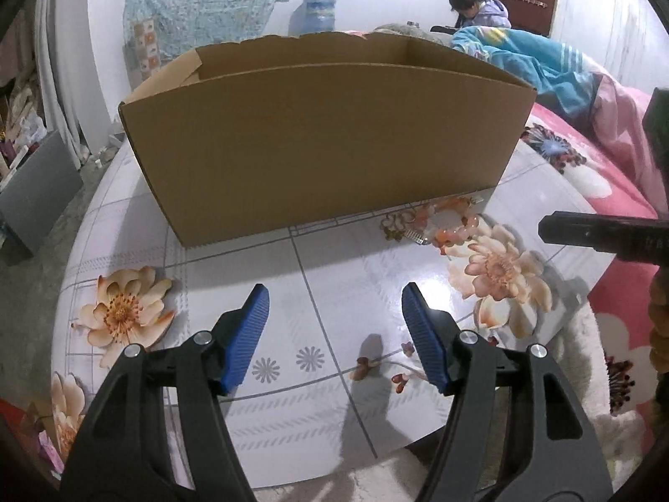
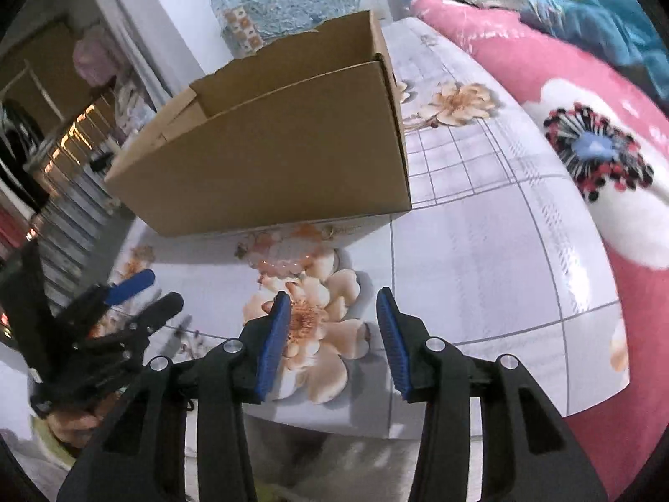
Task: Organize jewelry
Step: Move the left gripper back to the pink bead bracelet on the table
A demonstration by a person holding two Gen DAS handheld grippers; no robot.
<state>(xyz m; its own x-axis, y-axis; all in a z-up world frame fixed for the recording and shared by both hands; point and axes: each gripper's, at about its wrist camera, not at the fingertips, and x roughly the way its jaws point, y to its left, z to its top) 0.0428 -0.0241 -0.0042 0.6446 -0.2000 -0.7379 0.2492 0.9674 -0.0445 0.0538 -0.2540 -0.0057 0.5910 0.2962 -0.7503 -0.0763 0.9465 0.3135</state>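
Both pairs of blue fingers stand spread and empty: left gripper (image 1: 334, 293), right gripper (image 2: 332, 297). A pink bead bracelet (image 1: 453, 226) lies on the flowered table (image 1: 326, 418), touching the cardboard box (image 1: 317, 154). Light, loose and slippery, probably; pinch across one strand on its near side, since the box wall crowds the far side.

Left gripper (image 1: 334, 305): two black moulded arms with triangular cut-outs, each bearing a pair of round silver screw heads; fingers (image 1: 251, 334) faced with blue ribbed pads tapering to a point. Right gripper (image 2: 332, 311): identical build, black arms, silver screws, blue ribbed fingers (image 2: 276, 343) just ahead of the screw pairs.
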